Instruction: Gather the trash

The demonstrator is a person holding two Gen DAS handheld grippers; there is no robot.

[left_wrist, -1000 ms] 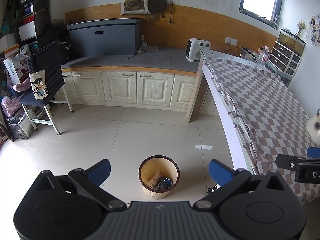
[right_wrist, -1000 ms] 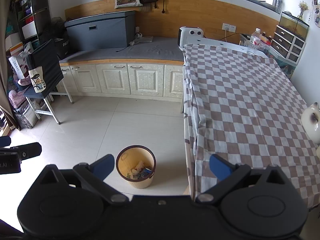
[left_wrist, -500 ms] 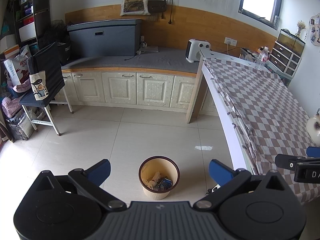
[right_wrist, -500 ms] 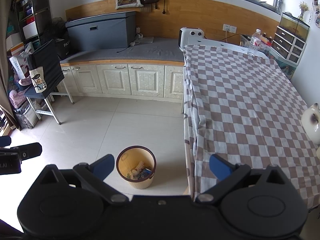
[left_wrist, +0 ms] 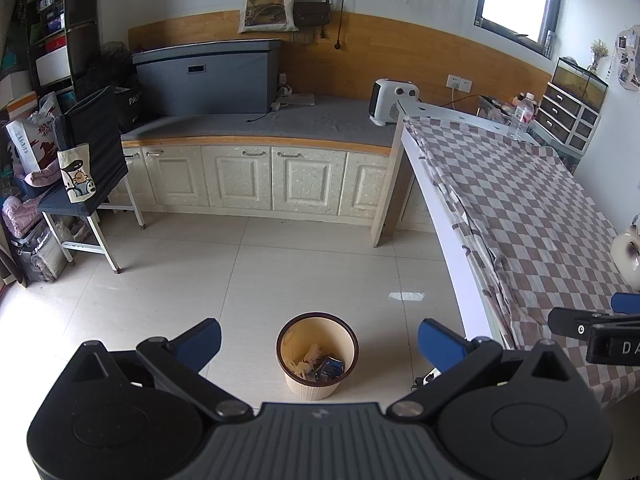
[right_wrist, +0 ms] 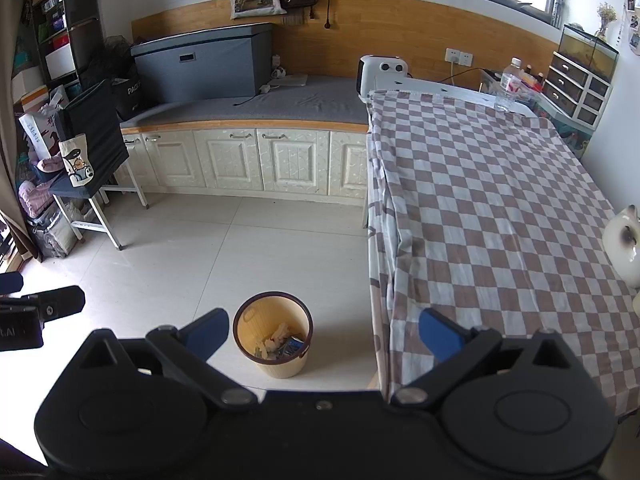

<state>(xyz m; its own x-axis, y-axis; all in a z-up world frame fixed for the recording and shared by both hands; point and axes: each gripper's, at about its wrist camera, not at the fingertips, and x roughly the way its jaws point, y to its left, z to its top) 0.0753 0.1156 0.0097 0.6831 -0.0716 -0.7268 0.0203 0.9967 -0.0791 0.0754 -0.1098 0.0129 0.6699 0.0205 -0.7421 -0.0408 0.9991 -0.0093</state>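
A tan waste bin (left_wrist: 317, 354) with a dark rim stands on the tiled floor and holds crumpled paper and a blue wrapper (left_wrist: 330, 367). It also shows in the right wrist view (right_wrist: 273, 334). My left gripper (left_wrist: 319, 344) is open and empty, held high above the bin. My right gripper (right_wrist: 323, 332) is open and empty, above the bin and the edge of the table. The right gripper's side shows in the left wrist view (left_wrist: 596, 330), and the left gripper's side shows in the right wrist view (right_wrist: 36, 312).
A table with a brown checked cloth (right_wrist: 492, 216) stands right of the bin, with a water bottle (right_wrist: 507, 85) at its far end and a white cat figure (right_wrist: 622, 246) at its right edge. Cream cabinets (left_wrist: 256, 178) line the far wall. A stand with bags (left_wrist: 86, 176) is at left.
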